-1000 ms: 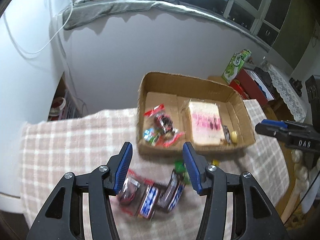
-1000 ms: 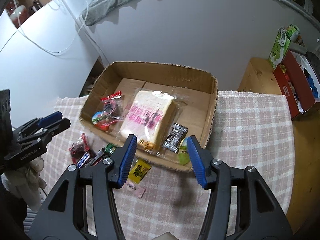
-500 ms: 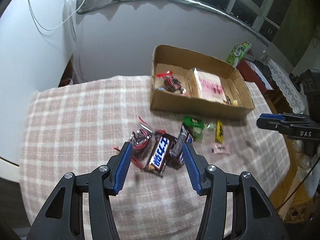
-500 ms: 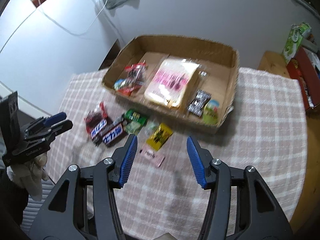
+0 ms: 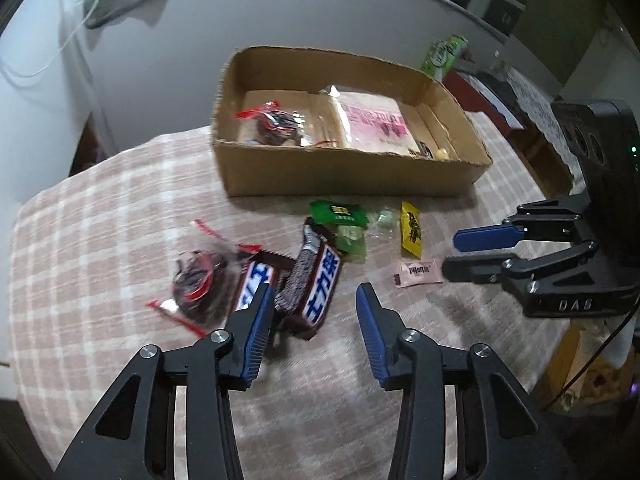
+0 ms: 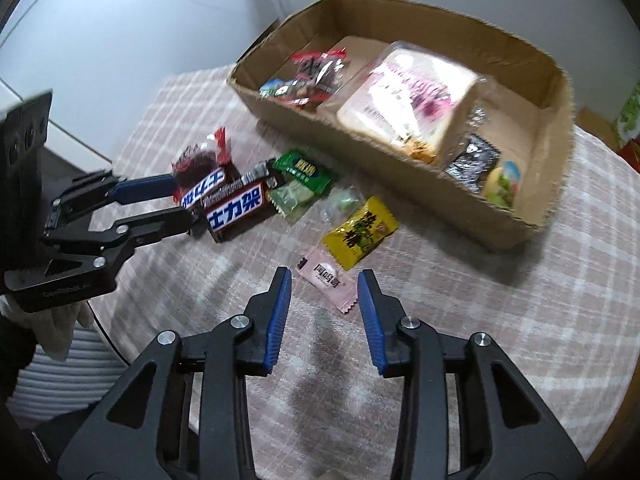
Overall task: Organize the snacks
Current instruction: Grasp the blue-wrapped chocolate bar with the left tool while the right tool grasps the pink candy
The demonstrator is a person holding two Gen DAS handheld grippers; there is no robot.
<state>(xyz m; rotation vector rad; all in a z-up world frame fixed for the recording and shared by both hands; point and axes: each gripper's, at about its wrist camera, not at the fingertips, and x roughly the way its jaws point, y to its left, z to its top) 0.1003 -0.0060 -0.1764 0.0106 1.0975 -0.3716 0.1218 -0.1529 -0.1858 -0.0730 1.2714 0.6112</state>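
**Both grippers down low over the loose snacks**

Since a moment ago both grippers have dropped toward the checked tablecloth, and the loose snacks now fill far more of each view.

My left gripper has its blue pads spread wide and holds nothing. Its left pad sits just beside the near end of the front Snickers bar, which lies partly between the pads. A second Snickers bar lies at 10 o'clock from the tips, touching the first. Beyond it, at 9 o'clock, is a clear red-edged packet of dark sweets.

My right gripper is likewise wide open and empty, with the pink sachet lying between its tips; I cannot tell whether they touch it. At 1 o'clock from the sachet, just beside it, is the yellow packet. Further out at 11 o'clock sit the green packet and pale green wrapped sweets, next to the bars.

At 12 o'clock in both views stands the cardboard box, holding a bagged bread loaf, a red-edged packet, a dark foil packet and a small yellow-green sweet.
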